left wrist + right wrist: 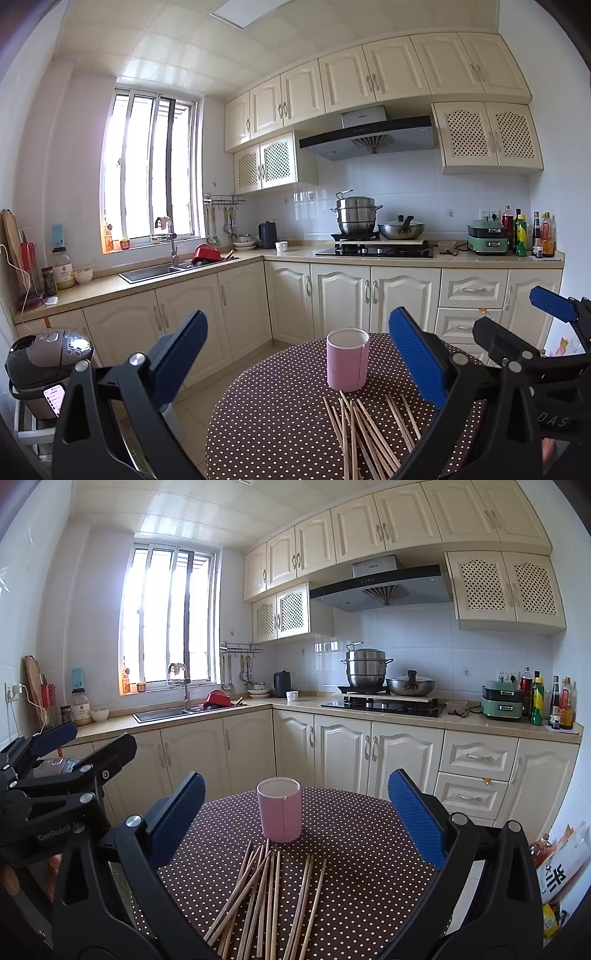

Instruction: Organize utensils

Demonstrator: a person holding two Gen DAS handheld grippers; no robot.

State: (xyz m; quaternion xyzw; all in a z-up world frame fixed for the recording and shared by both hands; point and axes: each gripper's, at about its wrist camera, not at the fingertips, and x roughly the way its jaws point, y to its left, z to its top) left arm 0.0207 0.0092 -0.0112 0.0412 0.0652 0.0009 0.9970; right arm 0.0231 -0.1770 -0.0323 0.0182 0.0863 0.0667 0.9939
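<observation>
Chopsticks [266, 897] lie loose in a fan on the round table [351, 842] with its dotted brown cloth, some crossing one another at the near end, two or three lying a little apart on the right of the heap. Just beyond their far tips stands the pink cup [279, 809], upright, mouth open, and as far as can be seen empty. Both tongs hover above the near edge of the table with nothing in them: the left gripper [297, 354] has its blue pads spread wide, and the right gripper [295, 812] is spread just as wide, the heap showing between its fingers [413, 812]. Sorting has seemingly not begun, so the step in hand is the first pick. It would go best on one of the outlying sticks on the right, which looks free of the tangle; a grab into the crossed bundle would likely drag neighbours along or scatter them. Closing across the stick near its middle, pads square to its length, should keep it from pivoting. Thin round sticks may roll on the cloth, so a low, steady descent matters. The cup looks light and could tip if a stick is pushed against its rim; the left tongs could steady it while the stick is lowered in nearly upright.
</observation>
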